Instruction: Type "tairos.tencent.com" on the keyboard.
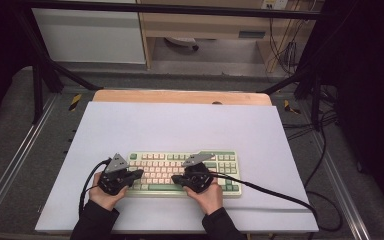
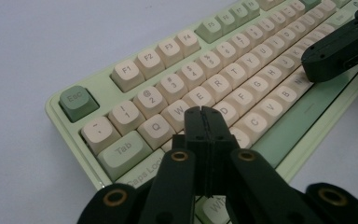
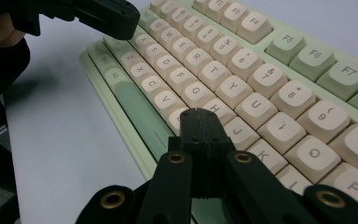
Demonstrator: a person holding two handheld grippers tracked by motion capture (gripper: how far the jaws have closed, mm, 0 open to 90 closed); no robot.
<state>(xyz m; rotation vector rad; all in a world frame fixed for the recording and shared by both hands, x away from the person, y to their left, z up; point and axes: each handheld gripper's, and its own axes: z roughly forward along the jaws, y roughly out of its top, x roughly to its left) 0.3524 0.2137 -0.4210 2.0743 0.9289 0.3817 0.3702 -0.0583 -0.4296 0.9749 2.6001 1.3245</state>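
Observation:
A pale green keyboard [image 1: 155, 159] with cream keys lies at the near middle of the white sheet. My left gripper [image 1: 140, 173] hovers over its left end, jaws pressed together with nothing between them. In the left gripper view the shut tip [image 2: 204, 112] sits just above the keys [image 2: 242, 60] near W and S. My right gripper [image 1: 175, 179] is over the keyboard's near middle, pointing left, also shut and empty. In the right gripper view its tip [image 3: 196, 114] hangs above the keys [image 3: 242, 79] near H and the space bar. The two tips stand a short way apart.
The white sheet [image 1: 180, 127] covers a wooden table whose far edge [image 1: 180, 96] shows. A black cable [image 1: 280, 195] trails right from the right gripper across the sheet. A dark metal frame and loose cables [image 1: 325, 125] flank the table.

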